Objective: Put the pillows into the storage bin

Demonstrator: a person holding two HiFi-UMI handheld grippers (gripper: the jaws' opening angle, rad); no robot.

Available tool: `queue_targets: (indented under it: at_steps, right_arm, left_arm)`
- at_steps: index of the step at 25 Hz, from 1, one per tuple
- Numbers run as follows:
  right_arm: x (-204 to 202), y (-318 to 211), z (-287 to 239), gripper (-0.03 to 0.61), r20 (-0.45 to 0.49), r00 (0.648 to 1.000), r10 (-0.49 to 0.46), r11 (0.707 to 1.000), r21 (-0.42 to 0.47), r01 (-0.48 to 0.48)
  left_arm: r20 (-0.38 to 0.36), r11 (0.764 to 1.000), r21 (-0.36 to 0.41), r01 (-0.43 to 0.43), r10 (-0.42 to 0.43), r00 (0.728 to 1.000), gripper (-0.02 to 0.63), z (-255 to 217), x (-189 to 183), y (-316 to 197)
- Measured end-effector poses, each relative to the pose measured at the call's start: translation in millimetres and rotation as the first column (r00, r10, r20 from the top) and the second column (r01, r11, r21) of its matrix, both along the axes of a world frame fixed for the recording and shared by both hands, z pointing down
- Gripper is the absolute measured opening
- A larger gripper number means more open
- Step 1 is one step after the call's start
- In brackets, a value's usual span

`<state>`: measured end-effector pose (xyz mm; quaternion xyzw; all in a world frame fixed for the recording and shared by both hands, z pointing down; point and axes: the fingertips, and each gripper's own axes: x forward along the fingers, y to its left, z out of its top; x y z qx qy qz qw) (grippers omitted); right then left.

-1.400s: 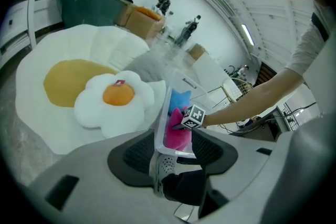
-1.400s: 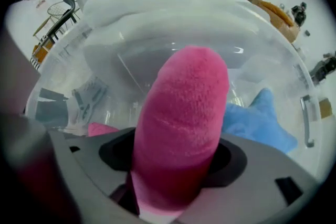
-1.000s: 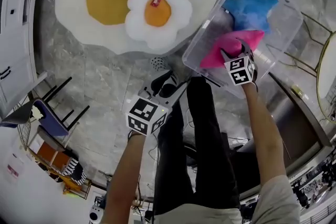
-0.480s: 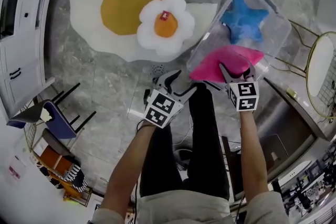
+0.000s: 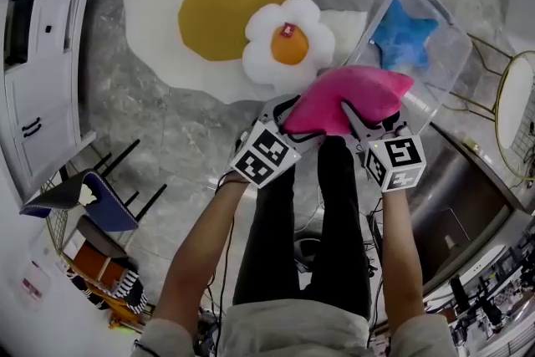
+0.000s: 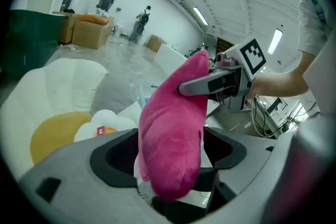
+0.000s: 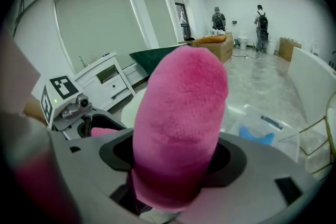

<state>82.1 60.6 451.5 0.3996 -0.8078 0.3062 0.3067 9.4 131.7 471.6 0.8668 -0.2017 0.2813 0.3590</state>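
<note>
Pink pillow (image 5: 347, 100) hangs in the air between both grippers, just beside the storage bin (image 5: 447, 67).

The right gripper (image 5: 372, 123) pinches one end of the pillow, its jaws pressed into the plush, which bulges up out of them in the right gripper view. The left gripper (image 5: 288, 119) has the other end between its jaws, but they have just been opening and now stand spread wide, with room at either side. A blue star pillow (image 5: 403, 33) lies inside the clear bin. A flower pillow (image 5: 288, 46) rests on a white and yellow egg-shaped cushion (image 5: 217, 12) on the marble floor (image 5: 167, 138), near the bin.
</note>
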Motion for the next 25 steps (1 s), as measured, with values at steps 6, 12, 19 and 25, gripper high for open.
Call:
queue_targets:
  at_steps: [6,12,19,25]
  right_arm:
    - [-70,-13,-1,0.326,0.048,0.998,-0.036,0.999,-0.015,0.037]
    - [-115,-12,-10,0.333,0.083,0.986,-0.145,0.989,0.0,0.145]
    - [-144,-16,-18,0.392,0.099,0.975,-0.197,0.98,0.006,0.197]
    - [-144,-25,-28,0.4,0.165,0.972,-0.169,0.986,0.024,0.167]
  left_arm:
    - [0.07,0.996,0.034,0.081,-0.083,0.994,0.353,13,-51,-9]
    - [0.071,0.976,0.027,0.215,-0.217,0.974,0.287,2,-90,-2]
    - [0.011,0.953,-0.003,0.303,-0.303,0.953,0.244,-11,-115,6]
    - [0.021,0.963,0.058,0.264,-0.265,0.964,0.244,-29,-122,-8]
